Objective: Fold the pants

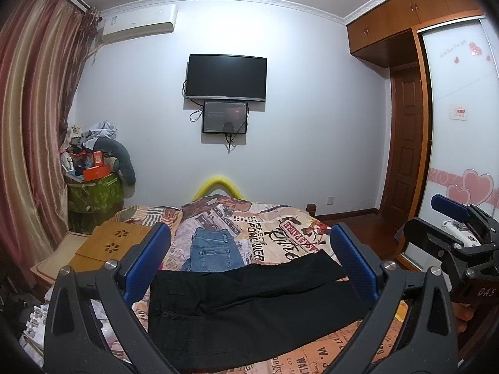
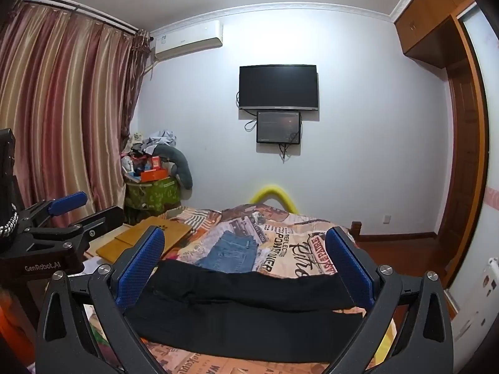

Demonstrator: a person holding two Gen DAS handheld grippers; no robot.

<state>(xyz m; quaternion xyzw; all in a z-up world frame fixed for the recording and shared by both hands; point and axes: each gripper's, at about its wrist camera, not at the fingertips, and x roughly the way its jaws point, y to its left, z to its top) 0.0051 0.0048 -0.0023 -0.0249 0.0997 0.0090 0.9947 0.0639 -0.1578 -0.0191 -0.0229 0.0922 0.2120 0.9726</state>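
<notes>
While both tools hover above the near edge of the bed (image 1: 358, 342), I see the black pants (image 1: 249, 305) spread flat on the printed cover directly ahead of and below the fingers, long axis running across my view: waistband and button toward the left, legs reaching off to the right, the far leg angled slightly away. A folded pair of jeans (image 1: 212, 249) lies just beyond them, further up the bed. My left gripper (image 1: 252, 261) faces the waistband half, so I judge it the nearer tool for that end; my right gripper (image 2: 249, 265) faces more of the legs and seems better placed for the cuffs. Both sets of jaws stand spread as wide as they go, with nothing between the blue pads and no cloth touched. Each tool tips only slightly downward, so I expect the next reach must drop toward the fabric.
</notes>
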